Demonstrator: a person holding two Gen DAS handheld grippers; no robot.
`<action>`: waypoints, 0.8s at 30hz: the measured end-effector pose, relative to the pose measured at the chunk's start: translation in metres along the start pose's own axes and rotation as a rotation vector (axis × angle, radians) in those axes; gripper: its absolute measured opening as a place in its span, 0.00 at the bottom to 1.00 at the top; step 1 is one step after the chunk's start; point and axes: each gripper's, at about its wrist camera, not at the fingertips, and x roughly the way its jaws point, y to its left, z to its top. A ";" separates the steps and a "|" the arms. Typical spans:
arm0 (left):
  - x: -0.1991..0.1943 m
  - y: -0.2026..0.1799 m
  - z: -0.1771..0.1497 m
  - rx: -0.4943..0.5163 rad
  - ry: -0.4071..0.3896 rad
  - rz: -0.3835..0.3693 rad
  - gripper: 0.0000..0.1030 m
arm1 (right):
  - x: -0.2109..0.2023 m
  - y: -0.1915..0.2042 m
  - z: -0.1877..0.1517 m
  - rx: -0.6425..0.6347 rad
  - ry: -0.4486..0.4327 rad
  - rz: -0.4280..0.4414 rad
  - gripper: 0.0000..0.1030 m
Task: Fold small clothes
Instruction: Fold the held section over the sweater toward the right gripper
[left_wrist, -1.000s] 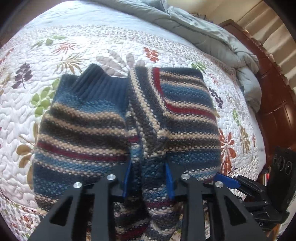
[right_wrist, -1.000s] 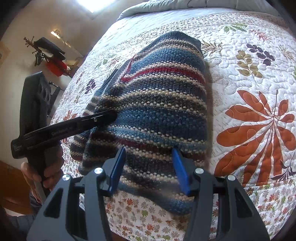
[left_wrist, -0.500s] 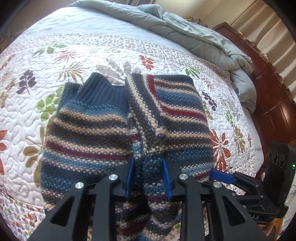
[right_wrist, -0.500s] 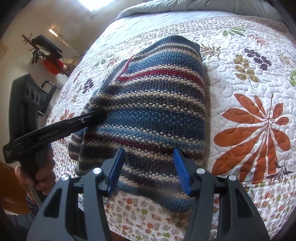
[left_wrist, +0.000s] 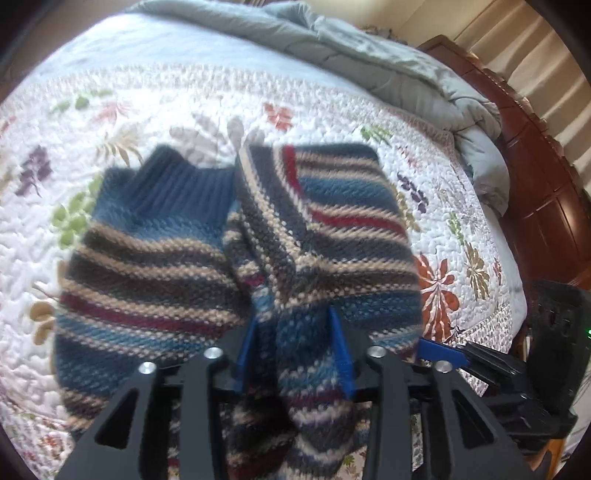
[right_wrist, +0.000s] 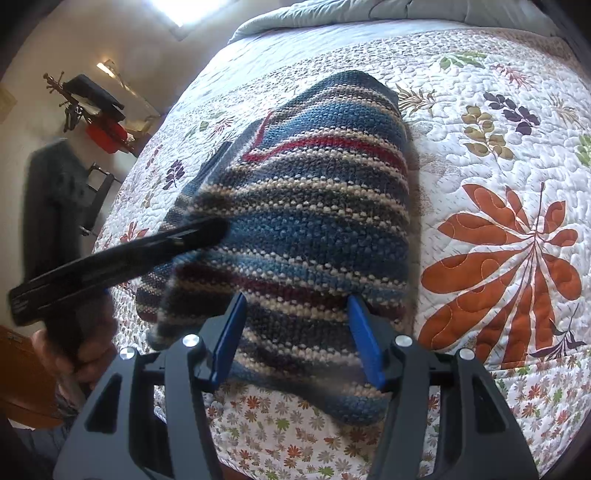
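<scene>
A striped knit sweater (left_wrist: 155, 266) in blue, tan and dark red lies on the quilted bed, its navy ribbed hem (left_wrist: 177, 184) at the far left. A raised fold of the sweater runs between the blue pads of my left gripper (left_wrist: 295, 350). Its jaws are opening, and the knit still touches both pads. In the right wrist view the sweater (right_wrist: 314, 206) has its near edge between the widely parted pads of my right gripper (right_wrist: 295, 332), which do not press it. The left gripper's black finger (right_wrist: 147, 251) reaches onto the sweater from the left, held by a hand (right_wrist: 74, 350).
The floral quilt (right_wrist: 498, 122) covers the bed, and its front edge (right_wrist: 295, 435) is just below my right gripper. A grey duvet (left_wrist: 369, 62) is bunched at the far side. A dark wooden bed frame (left_wrist: 546, 192) runs along the right. A coat stand (right_wrist: 85, 99) is in the room's corner.
My left gripper's pads have spread apart around the sweater fold after squeezing tighter half a second ago, and it drew back a little. The right gripper has stayed where it was.
</scene>
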 end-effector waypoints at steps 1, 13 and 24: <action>0.002 0.001 0.000 -0.004 0.002 -0.010 0.38 | 0.000 -0.001 0.000 0.000 -0.001 0.003 0.55; -0.045 0.023 0.006 -0.119 -0.121 -0.207 0.20 | -0.027 0.001 0.001 0.024 -0.061 0.072 0.54; -0.106 0.073 0.008 -0.155 -0.210 -0.163 0.20 | -0.025 0.036 0.008 -0.069 -0.070 0.088 0.54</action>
